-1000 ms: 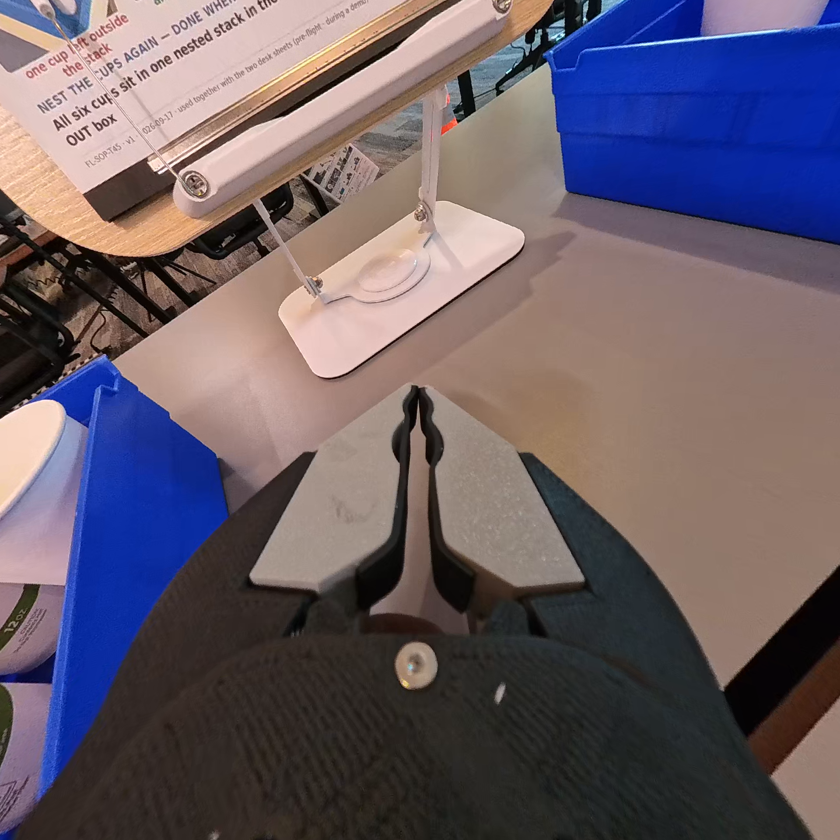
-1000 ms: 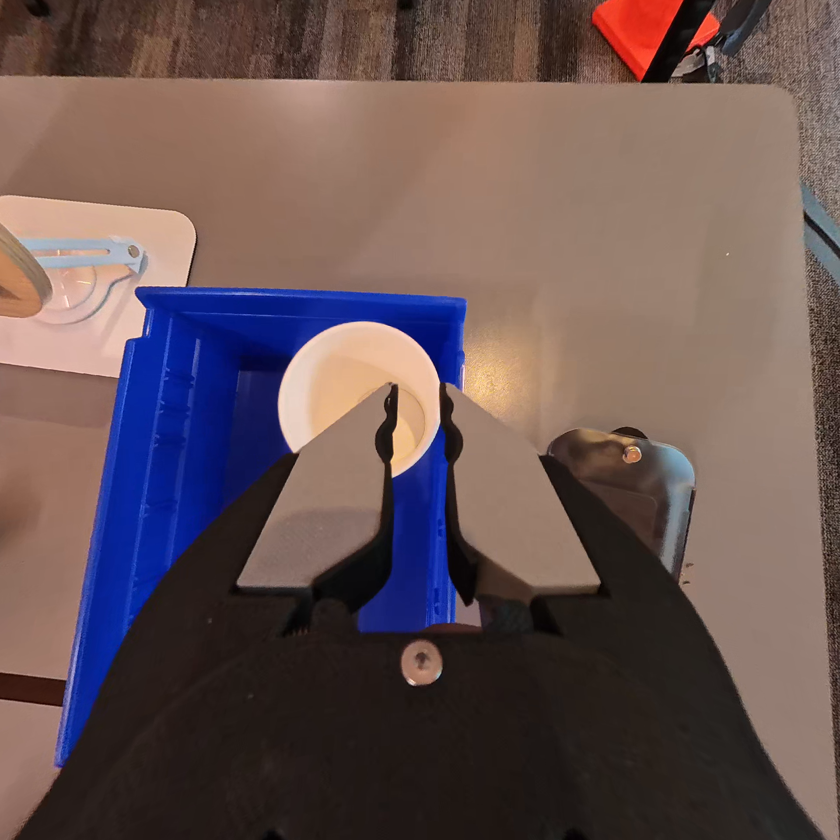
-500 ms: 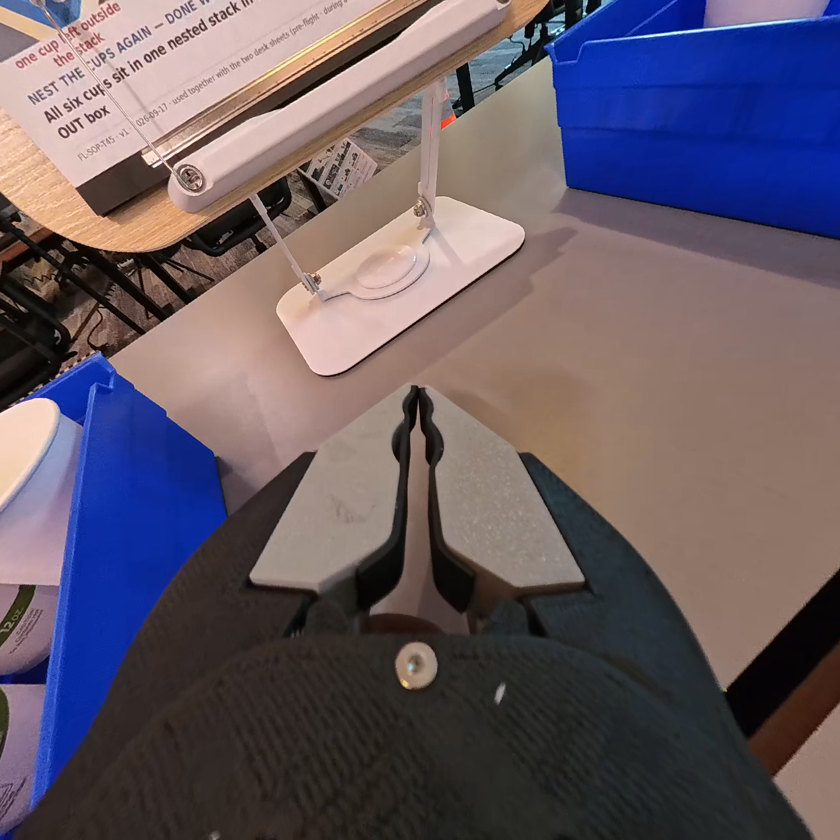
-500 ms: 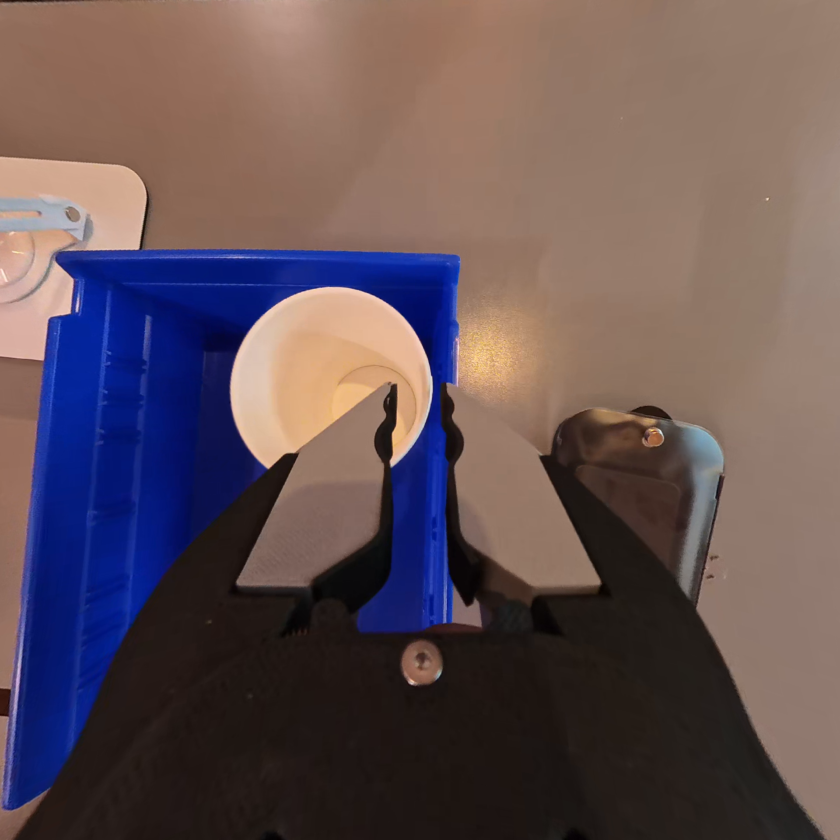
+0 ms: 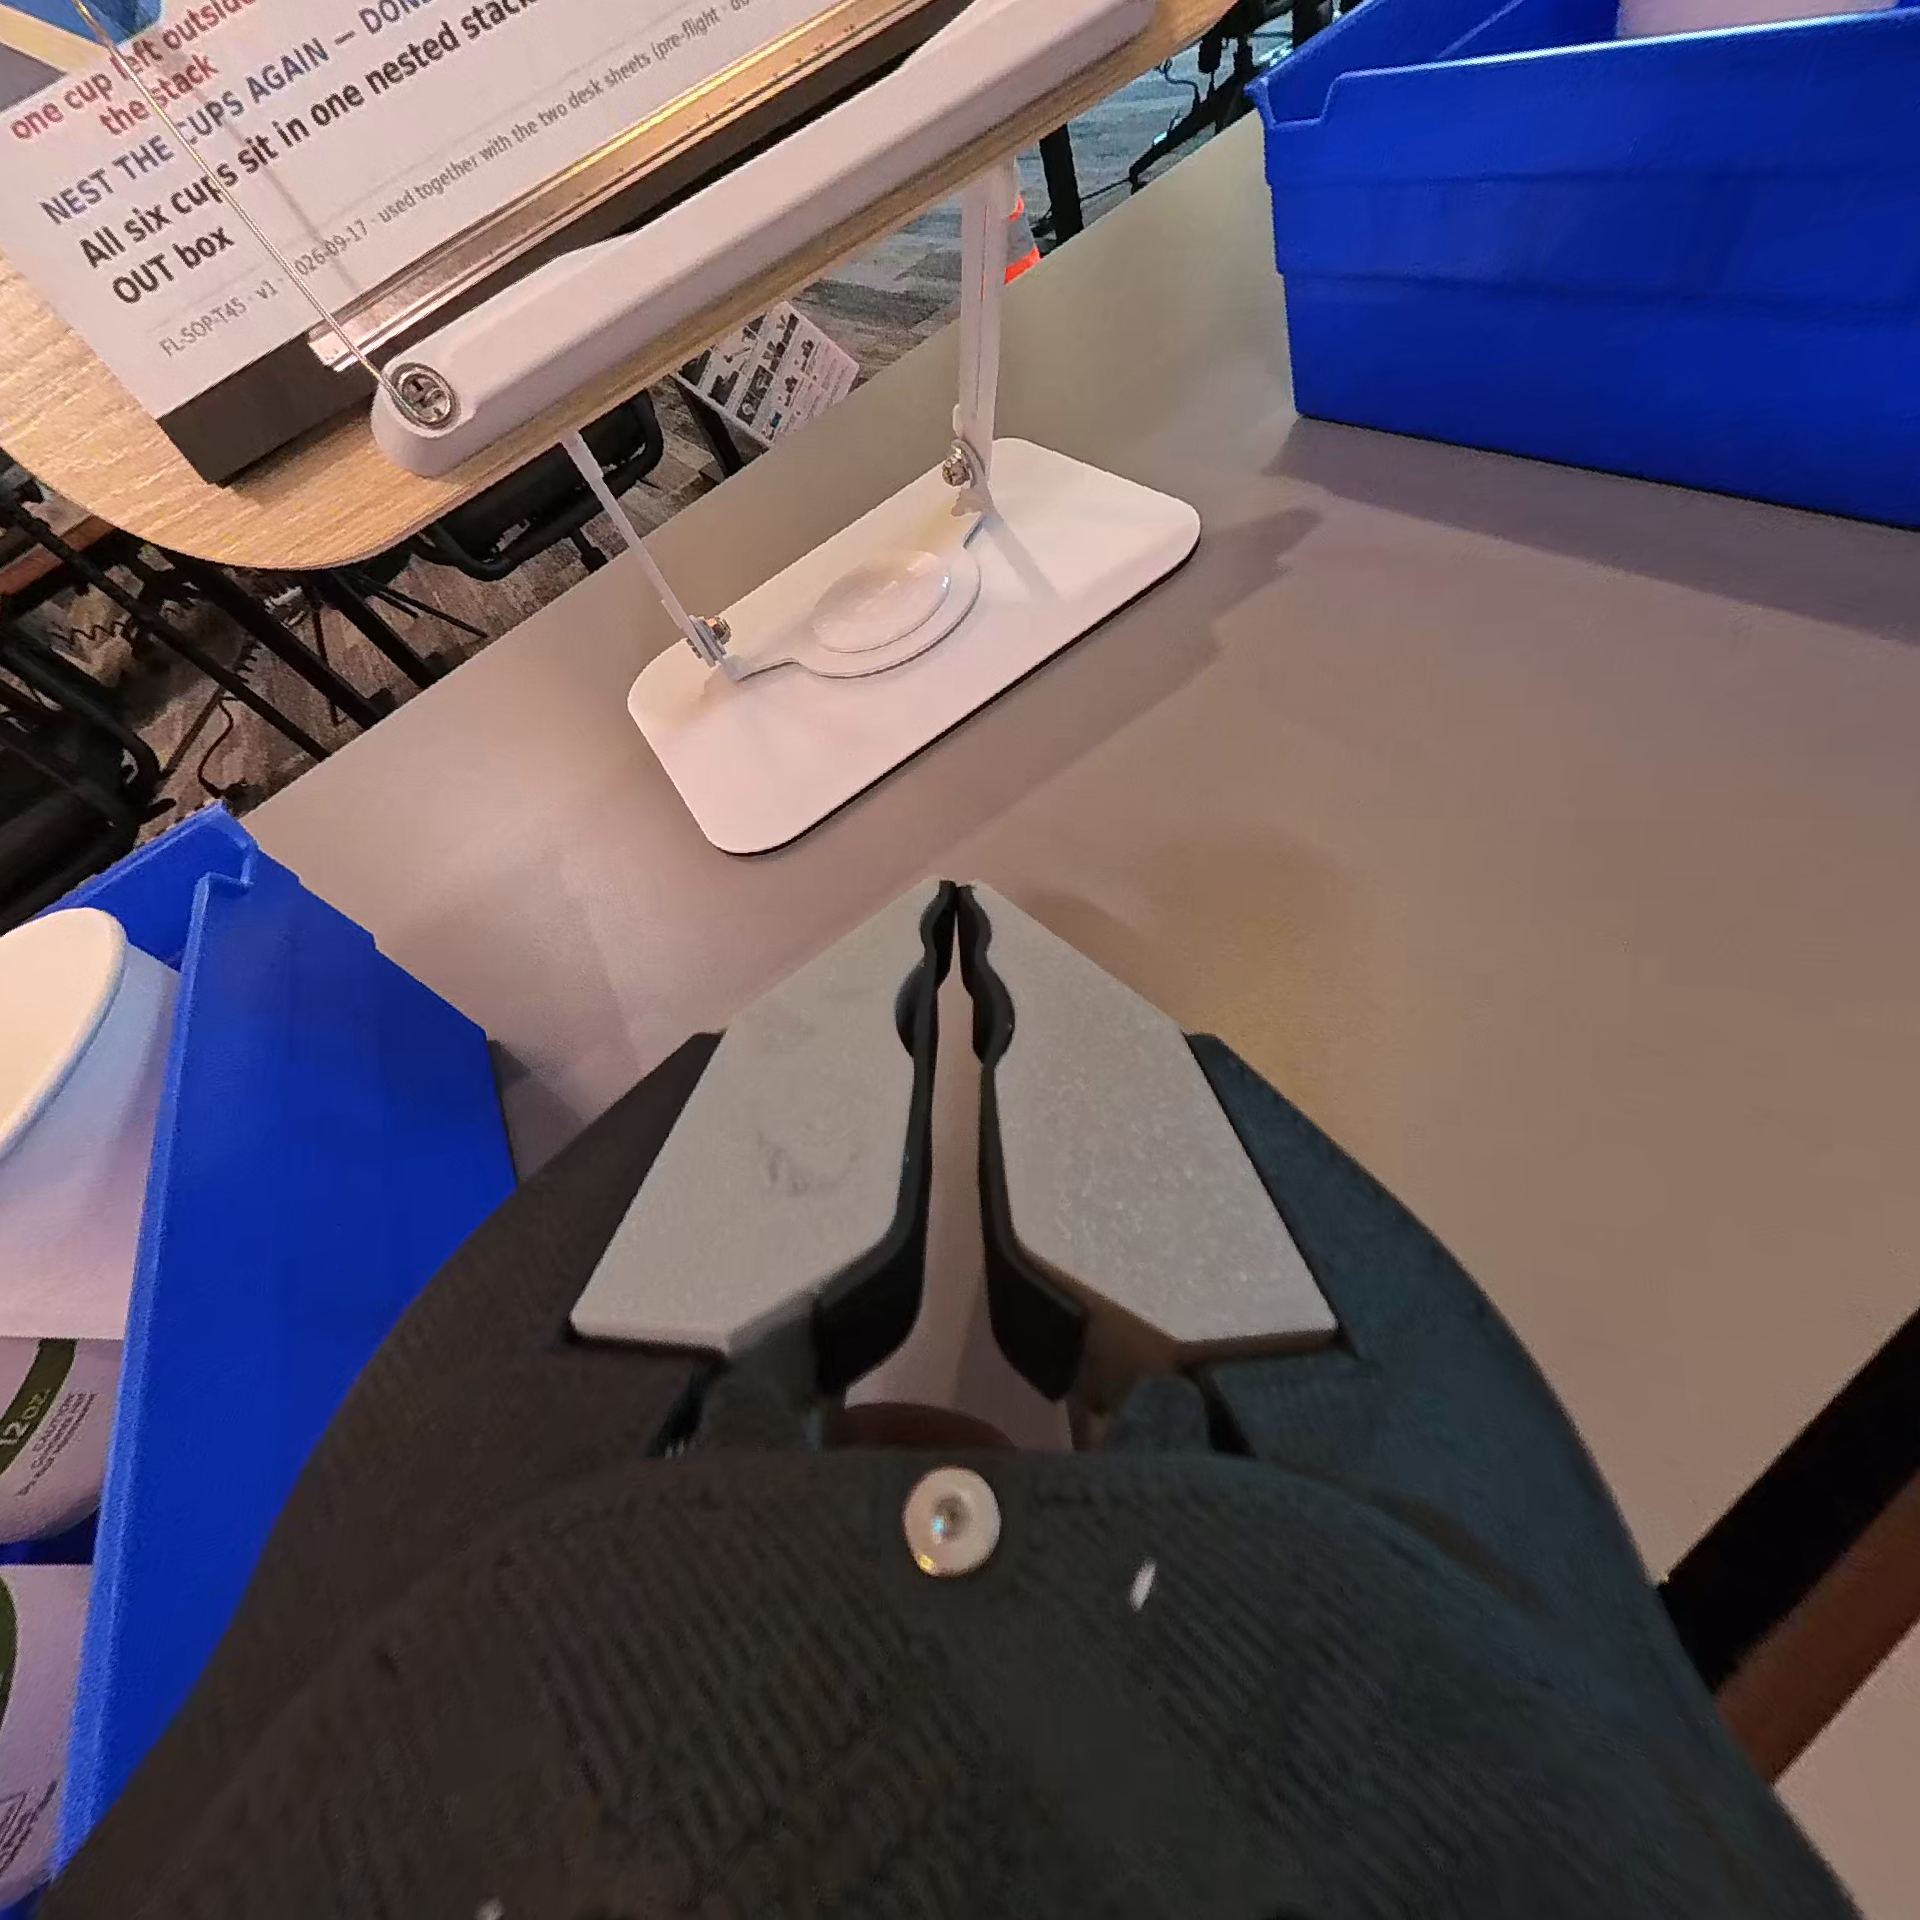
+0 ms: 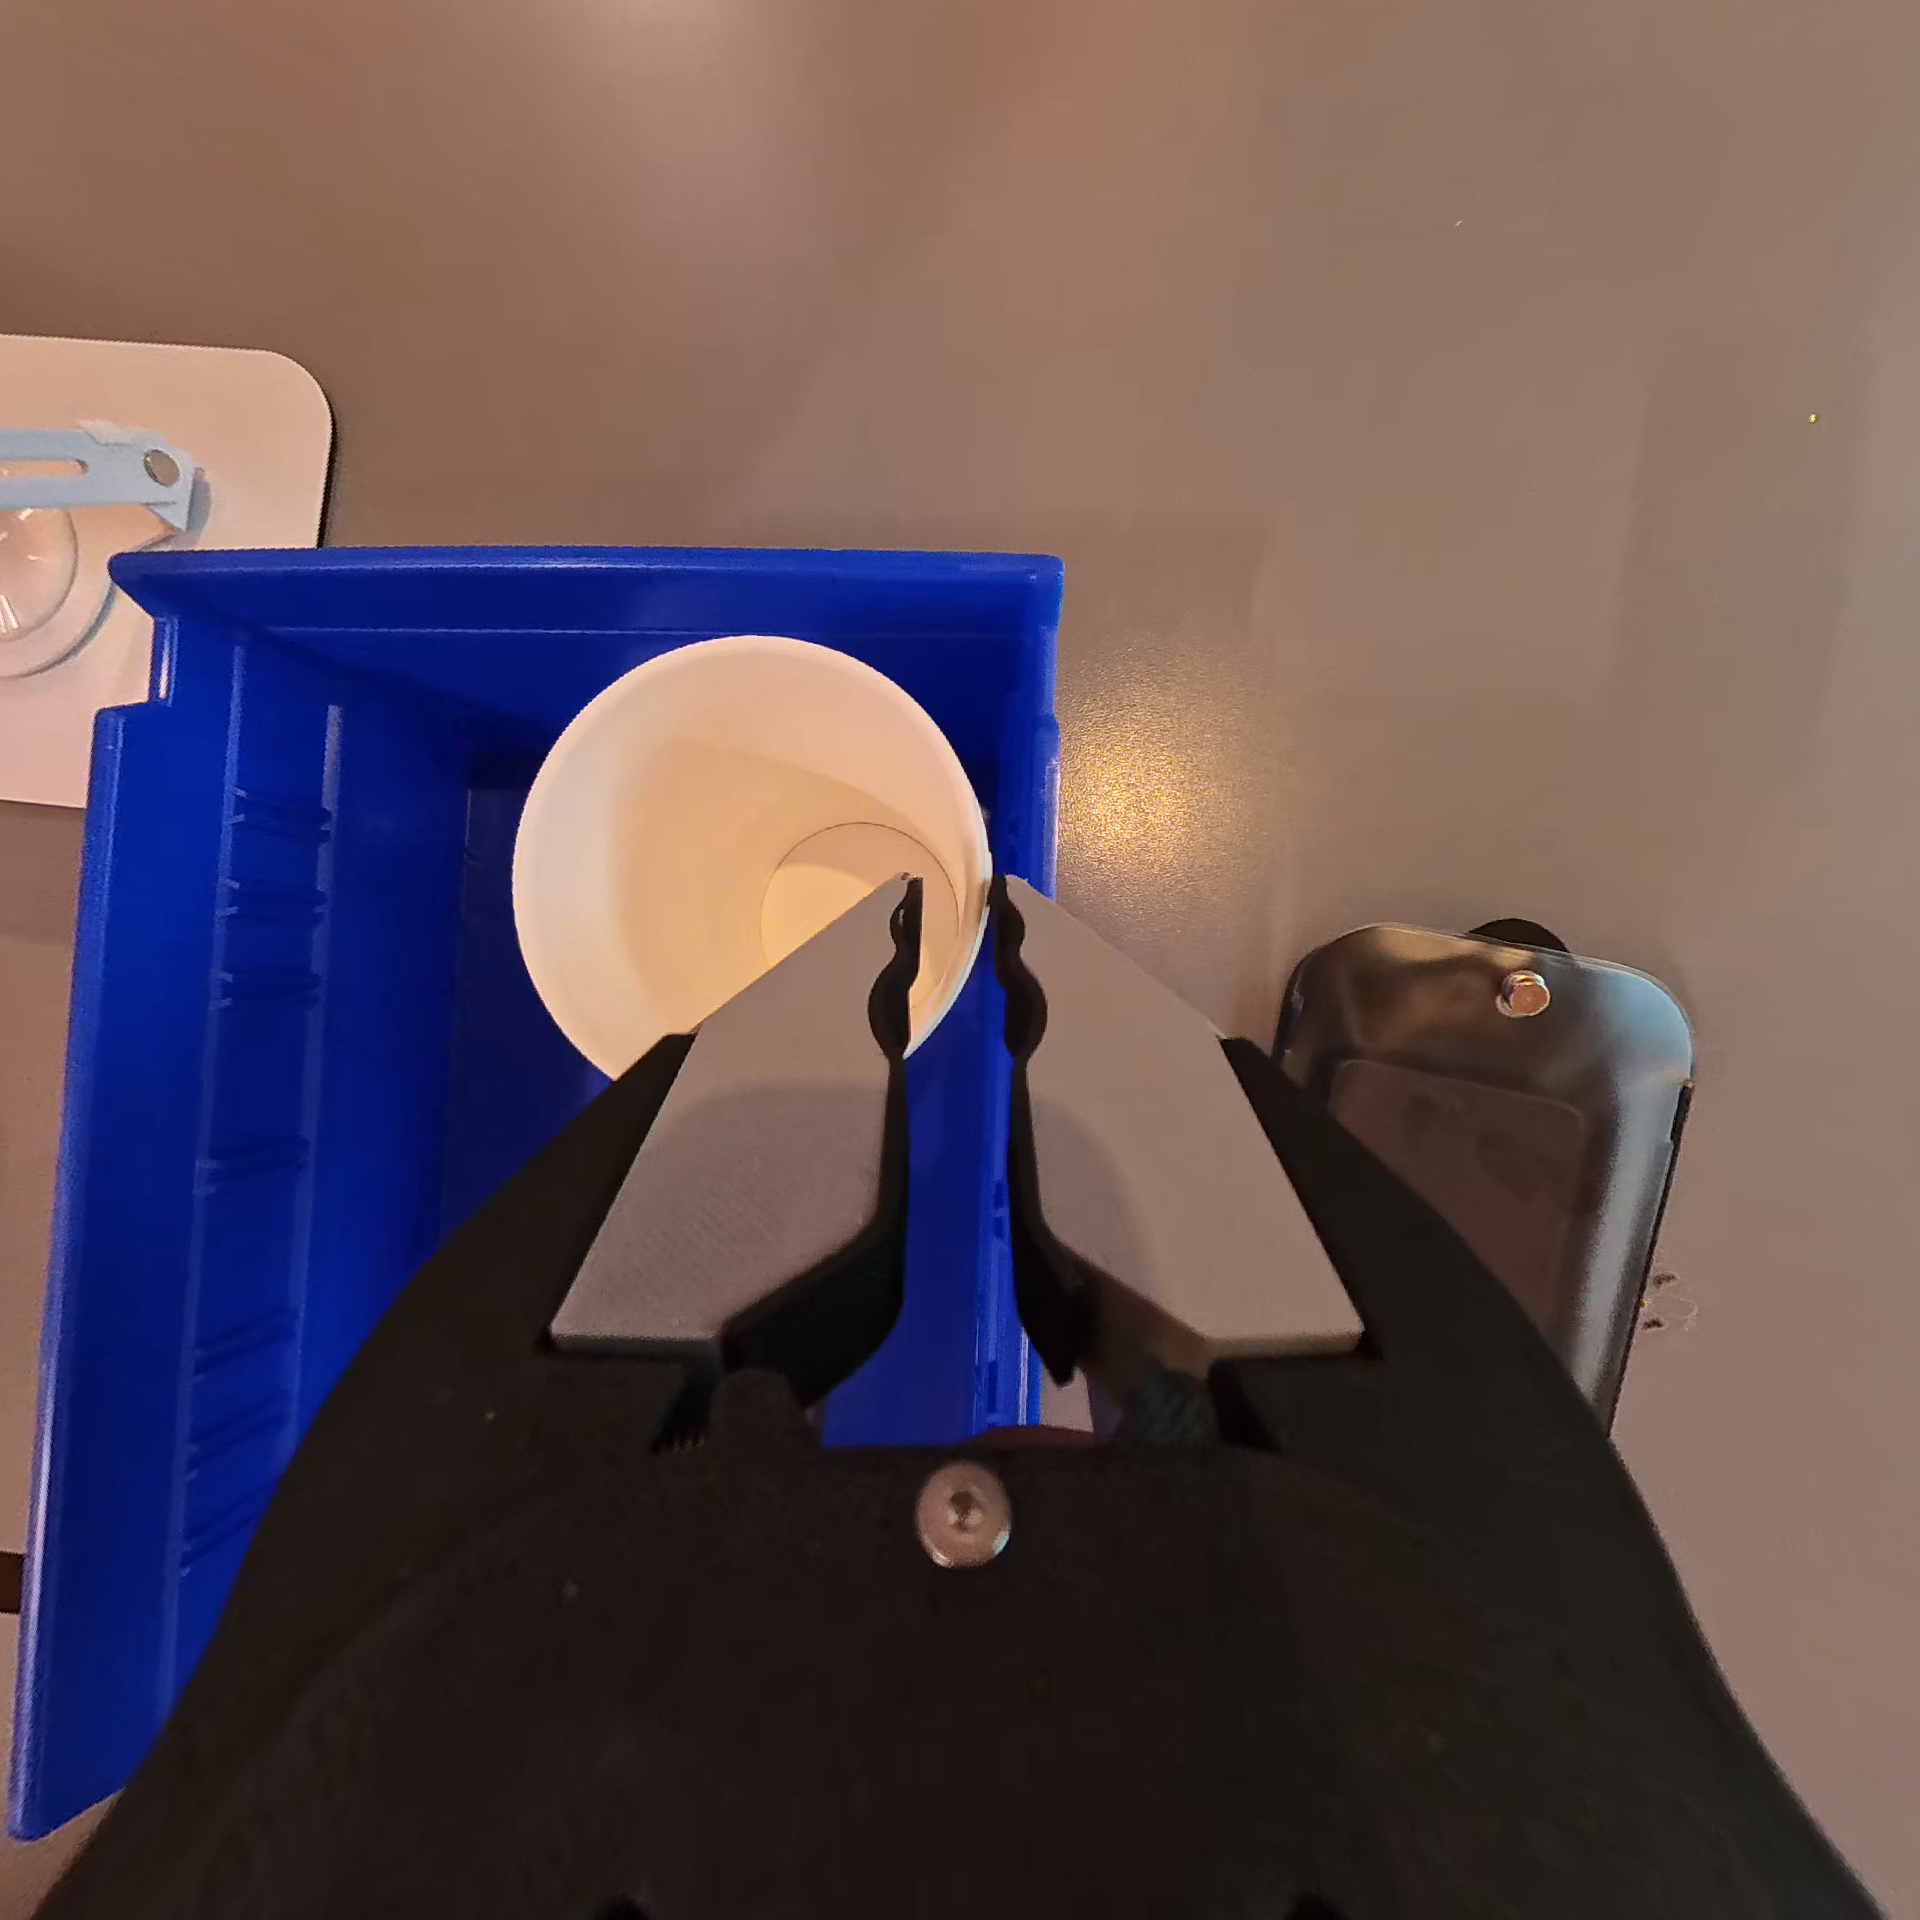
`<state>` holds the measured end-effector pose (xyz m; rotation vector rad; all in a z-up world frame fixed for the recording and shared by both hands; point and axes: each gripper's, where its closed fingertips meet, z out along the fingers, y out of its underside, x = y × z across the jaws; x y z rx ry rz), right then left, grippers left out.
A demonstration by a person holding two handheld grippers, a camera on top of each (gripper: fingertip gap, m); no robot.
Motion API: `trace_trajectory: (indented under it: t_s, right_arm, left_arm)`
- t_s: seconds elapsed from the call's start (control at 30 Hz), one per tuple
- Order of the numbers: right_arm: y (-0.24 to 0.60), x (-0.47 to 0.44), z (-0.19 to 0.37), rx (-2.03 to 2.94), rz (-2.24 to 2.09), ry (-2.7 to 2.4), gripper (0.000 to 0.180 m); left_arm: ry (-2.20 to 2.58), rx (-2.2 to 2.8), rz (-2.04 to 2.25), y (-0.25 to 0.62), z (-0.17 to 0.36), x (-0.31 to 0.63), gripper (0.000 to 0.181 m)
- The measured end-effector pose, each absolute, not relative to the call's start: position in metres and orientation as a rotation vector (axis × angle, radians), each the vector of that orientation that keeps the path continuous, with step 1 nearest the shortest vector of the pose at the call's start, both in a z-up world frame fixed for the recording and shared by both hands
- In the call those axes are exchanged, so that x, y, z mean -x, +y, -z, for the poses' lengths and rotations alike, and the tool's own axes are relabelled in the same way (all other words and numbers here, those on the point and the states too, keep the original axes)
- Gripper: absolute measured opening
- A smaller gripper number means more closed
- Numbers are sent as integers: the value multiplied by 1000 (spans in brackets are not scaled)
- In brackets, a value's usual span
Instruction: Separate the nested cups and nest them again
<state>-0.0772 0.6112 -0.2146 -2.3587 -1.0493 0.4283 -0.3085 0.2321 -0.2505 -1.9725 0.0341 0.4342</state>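
In the right wrist view a white paper cup (image 6: 707, 831) stands upright, mouth up, in the far right corner of a blue bin (image 6: 260, 1039). My right gripper (image 6: 953, 883) is just above it, narrowly open. Its jaws straddle the cup's right rim, the left one over the inside and the right one outside by the bin wall. In the left wrist view my left gripper (image 5: 957, 891) is shut and empty, low over the bare grey table. White cups (image 5: 62, 1091) lie in another blue bin (image 5: 291, 1143) to its left, partly cut off by the frame.
A white document stand base (image 5: 914, 644) holds a tilted board with a sheet (image 5: 416, 208) ahead of the left gripper. The right gripper's bin shows at top right (image 5: 1610, 260). A dark shiny flat holder (image 6: 1486, 1091) lies right of that bin. The table edge (image 5: 1766, 1507) is near. My hands' fingertips stand some 45 cm from each other.
My right gripper has come down closer to the cup, and its jaws have narrowed a little around the rim. My left gripper has barely moved and stays shut.
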Motion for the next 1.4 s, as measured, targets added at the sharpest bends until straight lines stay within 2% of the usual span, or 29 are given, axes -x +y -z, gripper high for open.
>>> trace_trajectory:
  t_s: [0.47,1.4]
  right_arm:
    - [602,81,224,2394,-427,-1102,2]
    - [585,80,227,2455,-417,-1181,2]
  left_arm:
    - [34,1969,-433,232,249,308,0]
    - [26,1968,-420,231,249,309,0]
